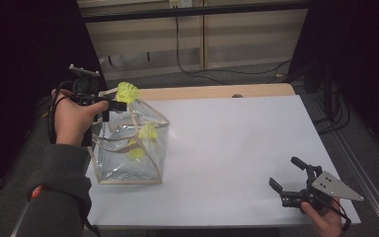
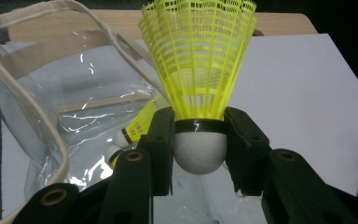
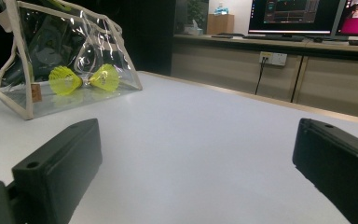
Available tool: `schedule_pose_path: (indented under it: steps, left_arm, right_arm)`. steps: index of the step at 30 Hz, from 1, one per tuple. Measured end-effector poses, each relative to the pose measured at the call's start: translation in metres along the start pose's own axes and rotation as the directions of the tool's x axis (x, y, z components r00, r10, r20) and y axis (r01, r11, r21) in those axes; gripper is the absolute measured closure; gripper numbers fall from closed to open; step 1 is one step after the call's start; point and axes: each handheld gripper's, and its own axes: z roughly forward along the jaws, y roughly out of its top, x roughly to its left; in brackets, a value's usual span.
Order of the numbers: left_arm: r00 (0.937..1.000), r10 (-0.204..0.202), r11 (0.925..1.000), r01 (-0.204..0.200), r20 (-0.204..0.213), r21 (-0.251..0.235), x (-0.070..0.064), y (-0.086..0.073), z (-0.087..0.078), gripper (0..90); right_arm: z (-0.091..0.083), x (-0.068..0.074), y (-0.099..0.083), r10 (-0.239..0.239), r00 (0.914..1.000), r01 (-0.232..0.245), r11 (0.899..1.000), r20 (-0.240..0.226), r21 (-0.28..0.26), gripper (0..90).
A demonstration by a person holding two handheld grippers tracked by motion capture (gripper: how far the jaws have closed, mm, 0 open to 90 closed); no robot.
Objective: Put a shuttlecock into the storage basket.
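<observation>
- A yellow shuttlecock with a white rounded base is clamped between the two black jaws of the left gripper; the jaws press on either side of the base, just below the dark band, and the net skirt flares upward.
- From the high view, this shuttlecock is held above the top back corner of a clear bag, at the far left part of the table.
- The left gripper is held by the person's left hand, with a dark grey sleeve coming in from the bottom left.
- The clear bag has cream-coloured edging and stands on the left side of the white table top; its top is open, with cream straps draped around the opening.
- Two more yellow shuttlecocks lie inside the bag near its bottom, one just beside the other.
- The right gripper is at the near right corner of the table, well apart from the bag, held by the right hand.
- Its jaws stand wide apart with nothing between them; the right gripper view looks across bare table toward the bag.
- Beyond the table are wooden cabinets, cables on the floor, and screens on a counter.
</observation>
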Motion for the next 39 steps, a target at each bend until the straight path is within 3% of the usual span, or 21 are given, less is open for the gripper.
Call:
schedule_pose_path:
  steps: [39]
  left_arm:
    - [0.9992, -0.024, 0.9997, 0.025, -0.031, 0.002, 0.016, -0.011, 0.002, 64.9]
  right_arm:
    - [0.0, 0.0, 0.0, 0.001, 1.0, -0.001, 1.0, 0.001, 0.0, 1.0]
